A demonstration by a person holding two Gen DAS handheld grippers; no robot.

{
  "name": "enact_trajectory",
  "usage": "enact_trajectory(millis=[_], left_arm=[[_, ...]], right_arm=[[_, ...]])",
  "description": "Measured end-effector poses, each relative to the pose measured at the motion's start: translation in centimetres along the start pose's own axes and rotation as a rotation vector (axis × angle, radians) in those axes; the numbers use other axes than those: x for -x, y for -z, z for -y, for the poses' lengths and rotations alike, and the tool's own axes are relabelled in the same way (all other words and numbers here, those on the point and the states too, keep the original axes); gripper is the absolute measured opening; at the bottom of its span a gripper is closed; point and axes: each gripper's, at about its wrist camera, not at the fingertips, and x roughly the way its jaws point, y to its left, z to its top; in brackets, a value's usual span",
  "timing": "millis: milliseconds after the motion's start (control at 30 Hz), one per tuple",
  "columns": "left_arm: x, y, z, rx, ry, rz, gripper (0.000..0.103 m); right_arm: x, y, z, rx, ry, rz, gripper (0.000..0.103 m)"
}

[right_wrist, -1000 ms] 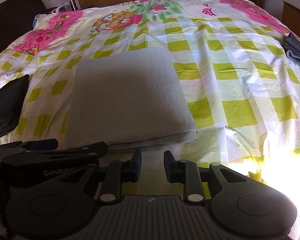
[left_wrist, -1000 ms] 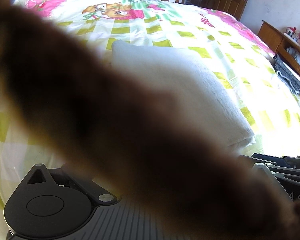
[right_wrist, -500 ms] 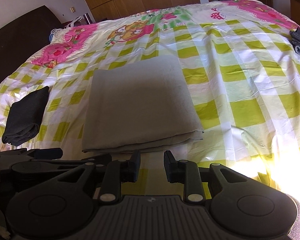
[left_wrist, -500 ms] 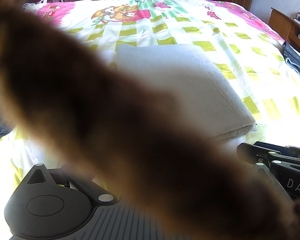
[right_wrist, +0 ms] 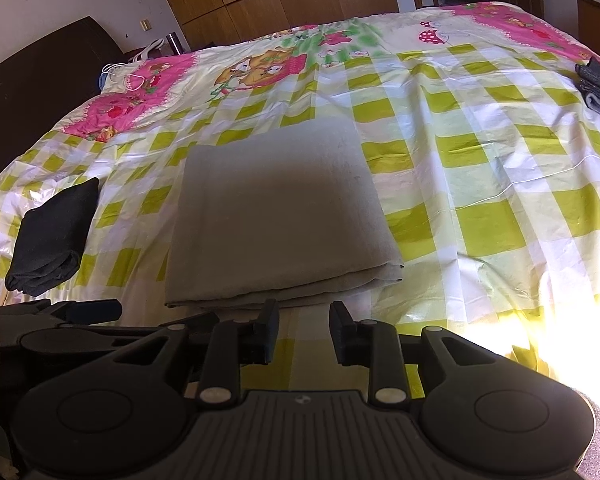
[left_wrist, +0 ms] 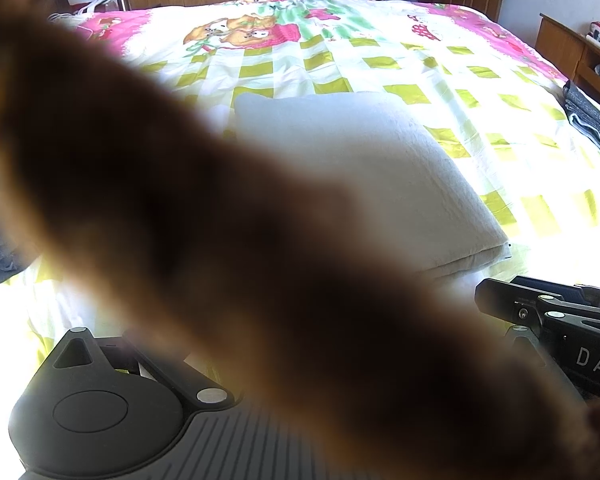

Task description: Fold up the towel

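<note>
The bed (right_wrist: pixel 480 160) filled both views, and over the last second the cameras had risen and drawn back from it. The folded towel (right_wrist: pixel 276 216) lay flat and untouched, so folding looked finished. The right tongs (right_wrist: pixel 303 330) stood released, empty; a brown blur (left_wrist: pixel 260 260) hid the left tongs.
</note>
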Motion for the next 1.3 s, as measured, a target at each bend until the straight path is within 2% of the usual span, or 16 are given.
enact_trajectory(millis=[600,1300], left_arm=[[-0.8,0.2,0.3,-0.016,-0.014,-0.028,0.1],[-0.9,0.2,0.3,-0.02,-0.013,-0.025,0.1]], right_arm=[[-0.8,0.3,0.5,-0.023,-0.001,-0.018,0.044],[-1.4,0.7,1.1,-0.033,0.021,-0.038,0.048]])
